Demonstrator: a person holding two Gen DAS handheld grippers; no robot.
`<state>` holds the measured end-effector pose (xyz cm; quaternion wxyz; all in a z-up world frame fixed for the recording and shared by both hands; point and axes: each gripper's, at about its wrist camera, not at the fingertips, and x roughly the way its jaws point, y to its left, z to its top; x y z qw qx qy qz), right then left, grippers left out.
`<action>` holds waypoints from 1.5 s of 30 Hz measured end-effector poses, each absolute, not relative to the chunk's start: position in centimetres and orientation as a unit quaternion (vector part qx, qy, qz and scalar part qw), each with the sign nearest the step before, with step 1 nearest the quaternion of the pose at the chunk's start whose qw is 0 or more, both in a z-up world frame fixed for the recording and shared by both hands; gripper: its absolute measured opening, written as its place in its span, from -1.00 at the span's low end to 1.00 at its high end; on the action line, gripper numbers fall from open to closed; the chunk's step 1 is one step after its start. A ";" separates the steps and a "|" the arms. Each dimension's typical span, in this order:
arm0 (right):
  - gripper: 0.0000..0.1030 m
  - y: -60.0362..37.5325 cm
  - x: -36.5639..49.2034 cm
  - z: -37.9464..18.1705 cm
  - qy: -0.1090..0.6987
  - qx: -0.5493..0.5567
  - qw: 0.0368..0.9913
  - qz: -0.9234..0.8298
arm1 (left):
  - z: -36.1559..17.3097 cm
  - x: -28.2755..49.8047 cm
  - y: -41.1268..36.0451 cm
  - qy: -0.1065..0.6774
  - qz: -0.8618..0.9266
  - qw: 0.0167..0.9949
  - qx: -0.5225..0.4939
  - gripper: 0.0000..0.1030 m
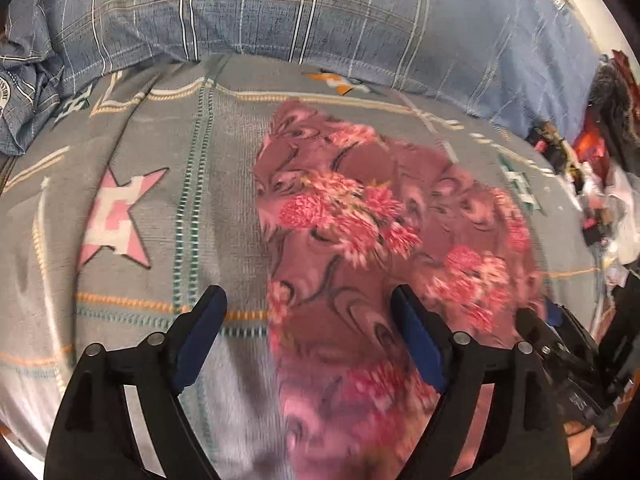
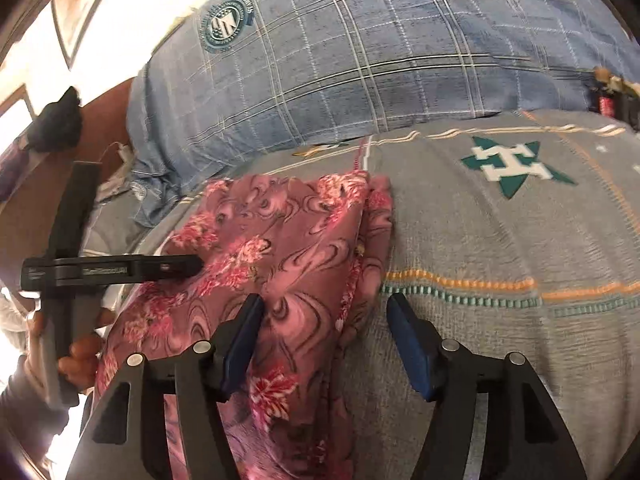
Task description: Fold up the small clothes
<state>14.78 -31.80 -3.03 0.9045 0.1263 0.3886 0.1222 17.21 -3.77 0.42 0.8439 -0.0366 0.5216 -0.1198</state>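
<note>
Two hand-held grippers hover, fingers spread wide, over a floral garment (image 1: 360,240) on a bed.

The left gripper (image 1: 308,316) holds nothing above the garment's left edge; the right gripper (image 2: 324,320) straddles its right, doubled-over edge, equally empty. The pink flowered garment lies flat on a grey bedspread (image 2: 500,240), near a blue plaid pillow (image 1: 320,12). Only the left wrist view shows a pink star (image 1: 116,220) on bare spread to the garment's left and clutter (image 1: 600,168) at the bed's far edge; only the right wrist view shows a green star bearing an "H" (image 2: 516,164) on open spread to the right (and a round pillow crest (image 2: 226,22), lettering unreadable).
</note>
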 end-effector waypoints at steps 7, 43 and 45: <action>0.74 -32.9 11.2 -4.0 0.390 0.089 0.913 0.073 | -1.1 12.1 -3.5 0.513 -0.122 0.849 0.017 0.76; 0.97 -28.2 8.1 -4.2 0.447 0.019 0.894 0.037 | -2.3 5.9 -1.9 0.497 -0.126 0.858 -0.011 1.00; 0.77 -28.6 8.1 -2.7 0.423 0.028 0.904 0.054 | -1.0 5.8 -2.2 0.485 -0.134 0.864 0.000 1.00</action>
